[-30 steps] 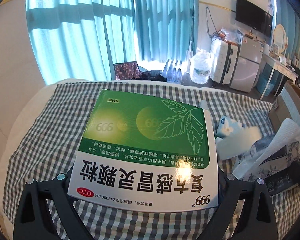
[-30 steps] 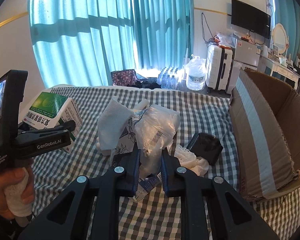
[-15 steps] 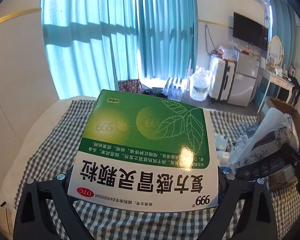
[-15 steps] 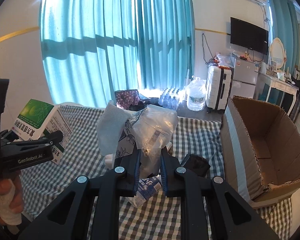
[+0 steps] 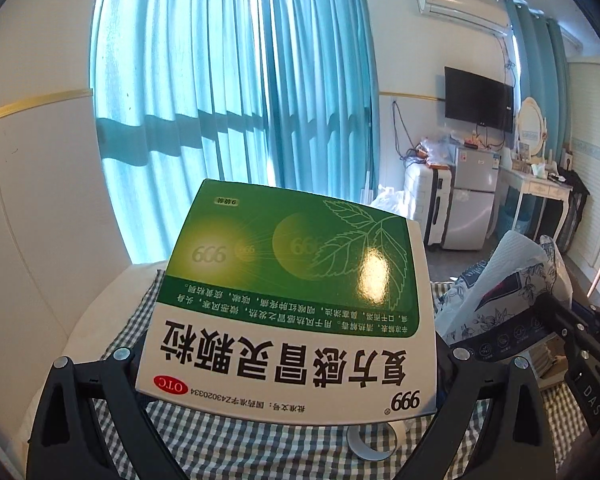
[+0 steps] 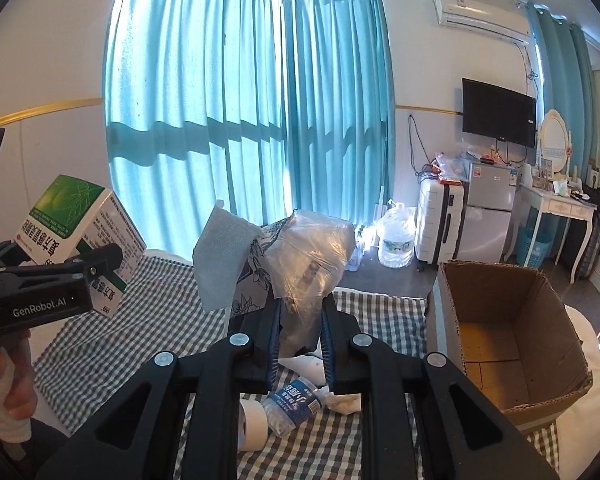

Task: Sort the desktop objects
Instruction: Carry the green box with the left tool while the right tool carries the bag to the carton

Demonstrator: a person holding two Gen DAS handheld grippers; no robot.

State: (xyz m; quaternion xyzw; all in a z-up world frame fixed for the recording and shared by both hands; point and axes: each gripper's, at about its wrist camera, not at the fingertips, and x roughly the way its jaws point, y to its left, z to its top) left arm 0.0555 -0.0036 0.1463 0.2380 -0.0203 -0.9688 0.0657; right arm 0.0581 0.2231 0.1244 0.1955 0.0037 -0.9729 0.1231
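My left gripper (image 5: 290, 364) is shut on a green and white medicine box (image 5: 292, 296), held flat and lifted above the checked cloth (image 5: 228, 440). The right wrist view shows that box (image 6: 80, 220) at the far left, in the left gripper (image 6: 104, 260). My right gripper (image 6: 300, 320) is shut on a crumpled bundle of clear plastic, floral-print wrapper and white tissue (image 6: 304, 252), held up in the air. In the left wrist view this bundle (image 5: 508, 292) hangs at the right. An open brown cardboard box (image 6: 512, 320) stands to the right of the bundle.
On the checked cloth (image 6: 140, 320) under the right gripper lie a squashed water bottle (image 6: 296, 400), a white roll (image 6: 254, 424) and crumpled white tissue (image 6: 344, 402). Teal curtains, a large water jug (image 6: 396, 240), a suitcase and a small fridge stand beyond the bed.
Both grippers have risen with their loads, and the checked cloth has dropped lower in both views. The cardboard box now shows its inside from above. Neither grip has changed.
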